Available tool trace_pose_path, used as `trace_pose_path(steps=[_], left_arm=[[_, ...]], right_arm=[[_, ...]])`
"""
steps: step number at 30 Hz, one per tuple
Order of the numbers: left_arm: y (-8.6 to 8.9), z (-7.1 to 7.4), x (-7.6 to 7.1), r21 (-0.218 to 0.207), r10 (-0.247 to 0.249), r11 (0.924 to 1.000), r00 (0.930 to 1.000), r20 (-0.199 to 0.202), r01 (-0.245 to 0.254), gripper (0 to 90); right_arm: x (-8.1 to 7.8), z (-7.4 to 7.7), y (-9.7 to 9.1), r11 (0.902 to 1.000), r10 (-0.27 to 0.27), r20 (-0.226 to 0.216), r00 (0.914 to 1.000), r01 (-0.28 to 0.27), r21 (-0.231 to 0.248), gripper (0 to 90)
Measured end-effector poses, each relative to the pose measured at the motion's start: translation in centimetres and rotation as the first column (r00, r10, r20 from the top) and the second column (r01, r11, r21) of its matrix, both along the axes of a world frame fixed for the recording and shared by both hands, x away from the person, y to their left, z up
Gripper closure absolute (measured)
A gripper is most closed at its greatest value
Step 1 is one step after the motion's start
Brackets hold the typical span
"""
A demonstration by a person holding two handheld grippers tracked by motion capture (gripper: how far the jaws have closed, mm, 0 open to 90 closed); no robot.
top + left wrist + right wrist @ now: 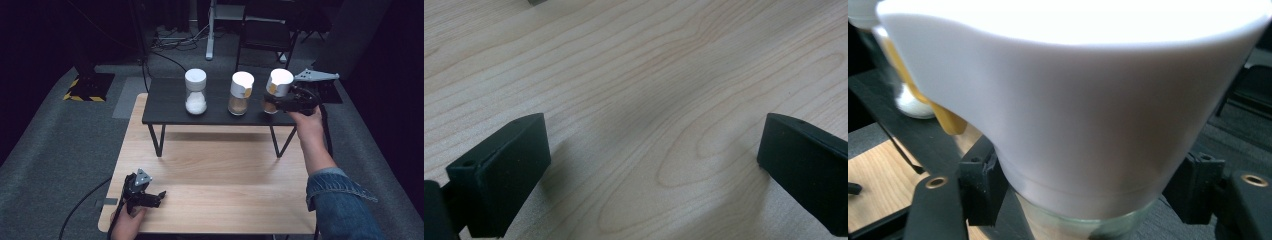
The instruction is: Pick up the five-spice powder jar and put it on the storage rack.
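Right gripper (272, 104) pinched glass jar (278, 90), white lid, brown contents, on black shelf (165, 107); left gripper (161, 196) jaws were spread over wooden table (220, 165)

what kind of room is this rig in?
Probably a lab or recording studio, not a home: dark surroundings, grey carpet with loose cables, a stand base edged in hazard tape, and a staged wooden table holding a black shelf with three jars.

White-lidded glass jar (278, 90) upright, rt end of black shelf (170, 107)
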State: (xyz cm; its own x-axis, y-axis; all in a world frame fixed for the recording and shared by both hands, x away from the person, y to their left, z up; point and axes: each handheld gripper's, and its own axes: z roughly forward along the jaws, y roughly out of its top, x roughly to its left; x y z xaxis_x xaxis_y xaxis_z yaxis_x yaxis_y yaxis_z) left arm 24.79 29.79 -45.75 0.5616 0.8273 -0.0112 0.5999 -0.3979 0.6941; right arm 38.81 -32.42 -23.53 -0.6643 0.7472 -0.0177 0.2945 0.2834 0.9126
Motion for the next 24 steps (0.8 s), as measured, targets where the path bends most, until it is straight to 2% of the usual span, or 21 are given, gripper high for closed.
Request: trace_pose_path(steps=[4,8,10,14,19,24], left_arm=[[0.0,0.0,0.0,0.0,0.0,1.0,1.0,0.0,0.0,0.5],[-0.1,0.0,0.0,0.0,0.005,1.0,1.0,0.0,-0.005,0.4],[-0.1,0.0,0.0,0.0,0.005,1.0,1.0,0.0,-0.005,0.5],[-0.1,0.0,-0.1,0.001,0.006,1.0,1.0,0.001,-0.006,0.4],[-0.2,0.0,-0.1,0.0,0.013,0.9999,0.9999,0.001,-0.013,0.4],[-0.2,0.0,-0.1,0.001,0.013,0.9999,0.9999,0.001,-0.013,0.5]], right_arm=[[0.6,-0.7,0.2,0.9996,-0.016,-0.019,0.9997,0.016,-0.023,29.9],[1.0,-1.6,-0.2,0.9998,-0.018,-0.03,0.9994,0.019,0.008,29.8],[1.0,-1.5,-0.3,0.9999,-0.015,-0.029,0.9995,0.015,0.005,29.6],[1.2,-1.7,-0.6,0.9995,0.002,-0.037,0.9993,0.0,0.033,16.1],[0.0,-1.2,-0.3,0.9991,-0.04,-0.037,0.9985,0.041,0.013,7.8],[-1.5,-1.3,-1.1,0.9991,-0.032,-0.018,0.9993,0.033,0.029,5.4]])
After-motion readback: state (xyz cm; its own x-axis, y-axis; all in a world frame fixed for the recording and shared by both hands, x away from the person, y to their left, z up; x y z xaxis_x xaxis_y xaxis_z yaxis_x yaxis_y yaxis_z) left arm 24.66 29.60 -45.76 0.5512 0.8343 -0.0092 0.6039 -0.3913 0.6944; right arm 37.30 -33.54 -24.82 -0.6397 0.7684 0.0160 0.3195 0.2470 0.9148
